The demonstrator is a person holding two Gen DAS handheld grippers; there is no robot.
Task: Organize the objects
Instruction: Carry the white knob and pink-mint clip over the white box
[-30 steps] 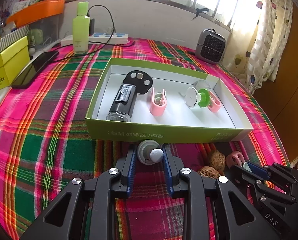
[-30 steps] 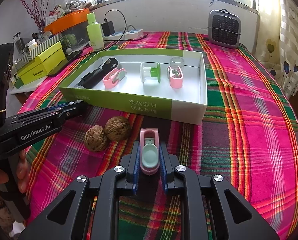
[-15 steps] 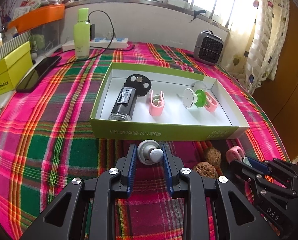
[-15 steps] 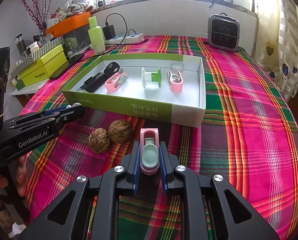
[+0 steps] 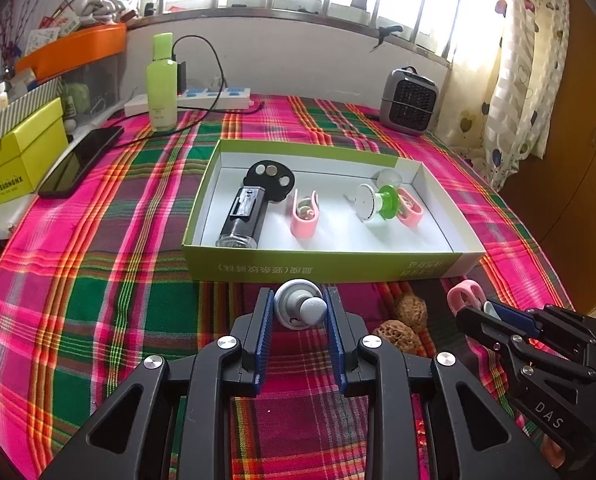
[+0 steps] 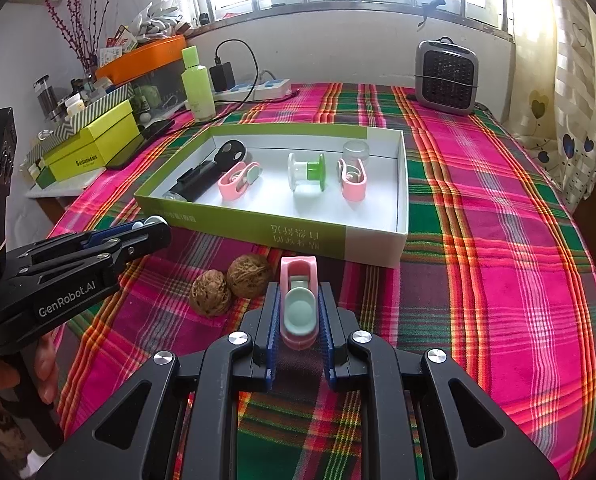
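Left tool (image 5: 298,309) is gripping a grey knob (image 5: 300,309) at lower centre, just short of the green box (image 5: 329,267). Right tool (image 6: 298,308) is clamping a pink clip (image 6: 299,304) beside 2 walnuts (image 6: 230,284) on the plaid bench (image 6: 497,264).

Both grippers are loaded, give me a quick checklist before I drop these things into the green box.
1. Left gripper grip on the grey knob piece: ok, held between both jaws.
2. Right gripper grip on the pink clip: ok, clamped.
3. Free floor in the green box: ok, bare white space at the near right end.
4. Both loads clear of the box wall: ok, both sit in front of it.
5. Two walnuts out of the path: ok, on the cloth between the grippers.
6. Height enough to clear the rim: cannot tell.
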